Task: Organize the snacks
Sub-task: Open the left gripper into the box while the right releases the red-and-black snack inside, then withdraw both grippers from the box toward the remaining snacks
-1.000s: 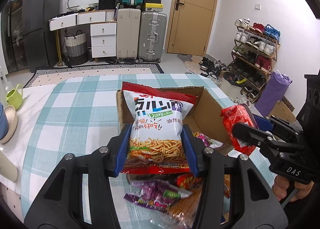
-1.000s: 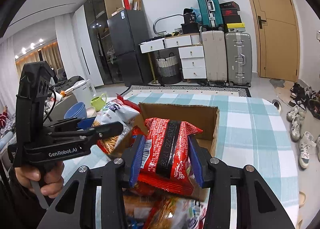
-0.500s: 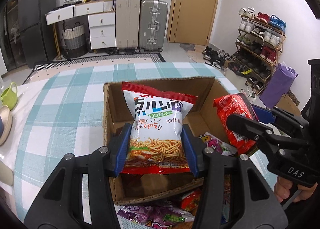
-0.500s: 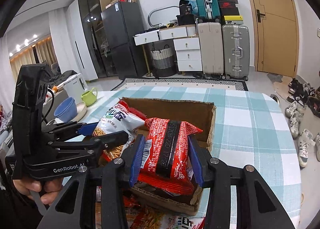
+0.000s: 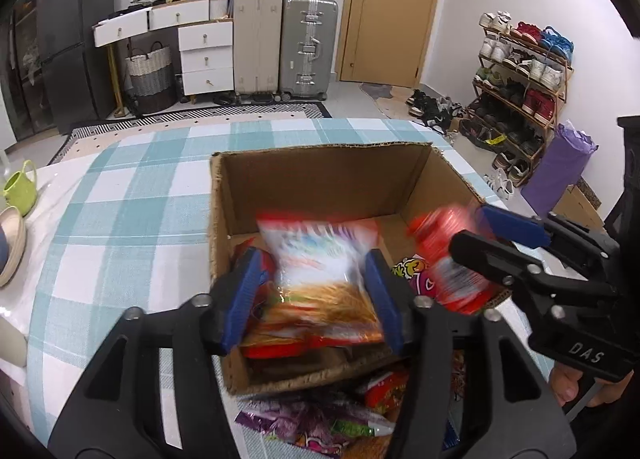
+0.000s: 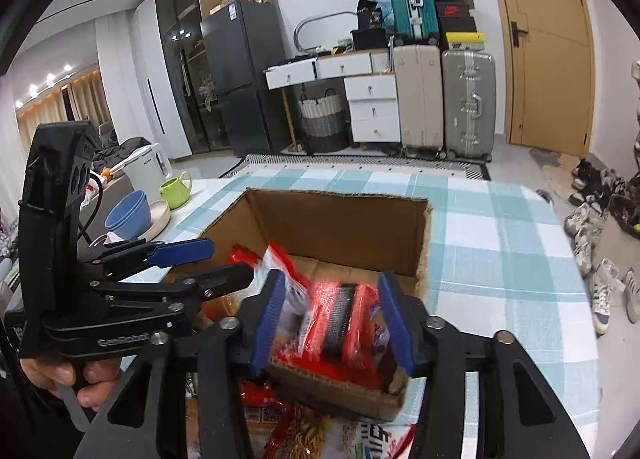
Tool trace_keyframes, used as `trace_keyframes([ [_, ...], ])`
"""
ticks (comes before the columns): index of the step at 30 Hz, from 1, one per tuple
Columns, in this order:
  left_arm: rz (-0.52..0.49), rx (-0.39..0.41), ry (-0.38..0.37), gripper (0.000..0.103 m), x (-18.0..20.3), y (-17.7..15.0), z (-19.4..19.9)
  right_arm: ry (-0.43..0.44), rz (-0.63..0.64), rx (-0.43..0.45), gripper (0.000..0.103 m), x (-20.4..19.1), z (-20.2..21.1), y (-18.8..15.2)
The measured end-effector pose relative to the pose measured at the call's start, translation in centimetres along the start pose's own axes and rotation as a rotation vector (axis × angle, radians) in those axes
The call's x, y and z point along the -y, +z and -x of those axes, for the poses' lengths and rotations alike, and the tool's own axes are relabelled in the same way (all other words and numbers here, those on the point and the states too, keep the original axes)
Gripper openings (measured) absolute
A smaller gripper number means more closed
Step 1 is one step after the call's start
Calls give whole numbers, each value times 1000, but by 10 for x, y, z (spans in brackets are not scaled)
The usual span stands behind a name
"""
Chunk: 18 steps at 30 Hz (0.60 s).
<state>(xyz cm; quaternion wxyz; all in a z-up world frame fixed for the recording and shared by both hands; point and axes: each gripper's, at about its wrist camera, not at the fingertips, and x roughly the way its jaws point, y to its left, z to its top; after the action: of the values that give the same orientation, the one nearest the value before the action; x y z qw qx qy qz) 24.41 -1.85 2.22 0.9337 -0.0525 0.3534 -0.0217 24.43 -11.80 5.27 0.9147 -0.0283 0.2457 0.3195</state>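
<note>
An open cardboard box [image 5: 320,175] [image 6: 340,219] stands on the checked tablecloth. My left gripper [image 5: 316,295] is open over the box's near left side, and the white and orange snack bag [image 5: 320,279] is blurred between its blue pads, dropping into the box. My right gripper [image 6: 332,319] is open over the box's near right side, and the red snack bag [image 6: 340,319] is blurred between its pads, also falling in. The red bag also shows in the left wrist view [image 5: 448,259]. Other packets lie inside the box [image 5: 412,271].
Several loose snack packets [image 5: 320,423] [image 6: 304,431] lie on the cloth [image 5: 120,219] in front of the box. A green mug [image 6: 176,189], blue bowls [image 6: 128,215] and a plate sit at the table's left. Suitcases, drawers and a shoe rack stand beyond.
Both grippers have moved forward over the box and opened wider. The white and orange bag and the red bag have come loose from the pads and are dropping into the box.
</note>
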Motion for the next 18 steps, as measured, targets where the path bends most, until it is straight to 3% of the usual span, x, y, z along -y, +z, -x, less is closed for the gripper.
trace_keyframes([
  [1,1,3,-14,62,0,0,4,-4,-4,6,64,1,5,-1],
  [2,4,12,-5,75,0,0,9,-5,-8,12,79,2,9,-2],
  [3,6,23,-4,80,0,-1,15,-8,-16,24,91,4,15,-4],
  [6,5,52,1,90,0,-3,32,-16,-33,34,102,8,30,-9],
  [8,1,65,18,102,-1,-7,43,-43,-46,31,102,12,38,-15],
  [12,13,79,11,102,-6,-20,64,-90,-62,14,102,15,50,-30],
  [18,14,67,20,102,-12,-48,92,-85,-81,-2,102,14,64,-52],
])
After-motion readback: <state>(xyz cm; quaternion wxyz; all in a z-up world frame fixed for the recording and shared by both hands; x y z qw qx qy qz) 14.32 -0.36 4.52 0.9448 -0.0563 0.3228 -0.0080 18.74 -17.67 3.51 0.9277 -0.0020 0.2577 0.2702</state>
